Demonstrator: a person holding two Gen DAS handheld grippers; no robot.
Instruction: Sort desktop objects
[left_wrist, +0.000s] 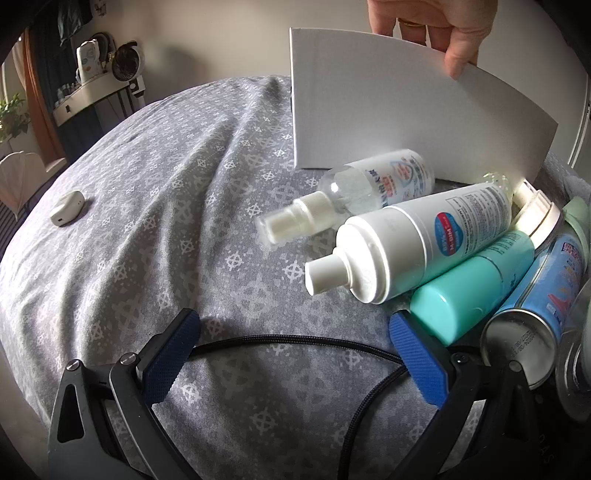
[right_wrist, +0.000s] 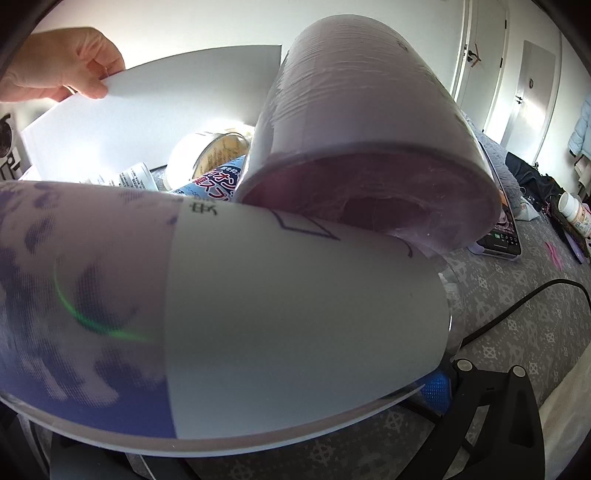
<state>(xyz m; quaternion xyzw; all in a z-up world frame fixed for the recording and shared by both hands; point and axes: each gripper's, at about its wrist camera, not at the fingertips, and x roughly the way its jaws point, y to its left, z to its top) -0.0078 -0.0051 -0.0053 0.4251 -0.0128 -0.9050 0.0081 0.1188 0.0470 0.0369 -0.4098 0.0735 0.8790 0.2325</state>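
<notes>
Grey patterned cloth at lower right carries unsorted bottles (left_wrist: 424, 236) beside a white box (left_wrist: 388, 122); left claw (left_wrist: 291, 339) spread, empty; right claw state unclear.

You are working over a grey patterned cloth (left_wrist: 155, 229) spread across the bench. Behind it stands a plain pale wall (left_wrist: 221, 44). To your left, a white shelf (left_wrist: 92, 96) carries a small fan (left_wrist: 123, 61), beside a leafy plant (left_wrist: 13, 116). To your right, daylight falls on white doors (right_wrist: 532, 88).
</notes>
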